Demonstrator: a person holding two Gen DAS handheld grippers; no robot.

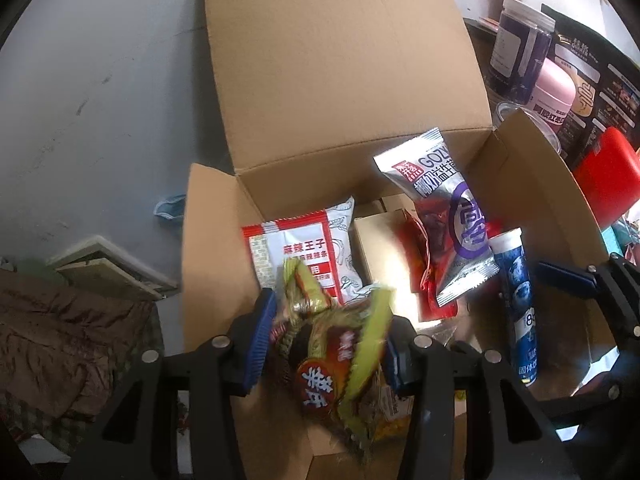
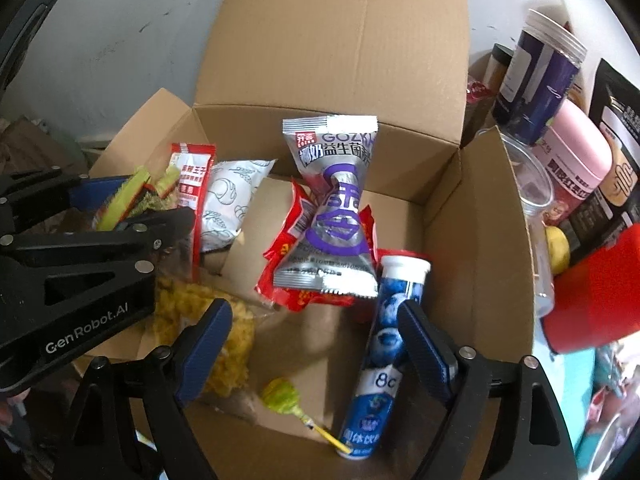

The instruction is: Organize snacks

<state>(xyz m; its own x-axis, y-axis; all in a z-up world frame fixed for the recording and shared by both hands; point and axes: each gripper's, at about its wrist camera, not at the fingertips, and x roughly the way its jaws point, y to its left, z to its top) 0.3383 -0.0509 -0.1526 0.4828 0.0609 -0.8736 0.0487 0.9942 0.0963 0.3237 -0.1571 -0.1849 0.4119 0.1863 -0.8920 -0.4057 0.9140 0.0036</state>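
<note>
An open cardboard box holds snacks. My left gripper is shut on a green and brown snack packet, held over the box's near left side; it also shows in the right wrist view. My right gripper is open and empty above the box floor, next to a blue blueberry tube. A silver and purple packet lies on red packets. A red and white packet leans at the left.
A bag of yellow chips and a green lollipop lie in the box. Beside the box at the right stand a dark blue jar, a pink tub, a black bag and a red container. A grey wall rises behind.
</note>
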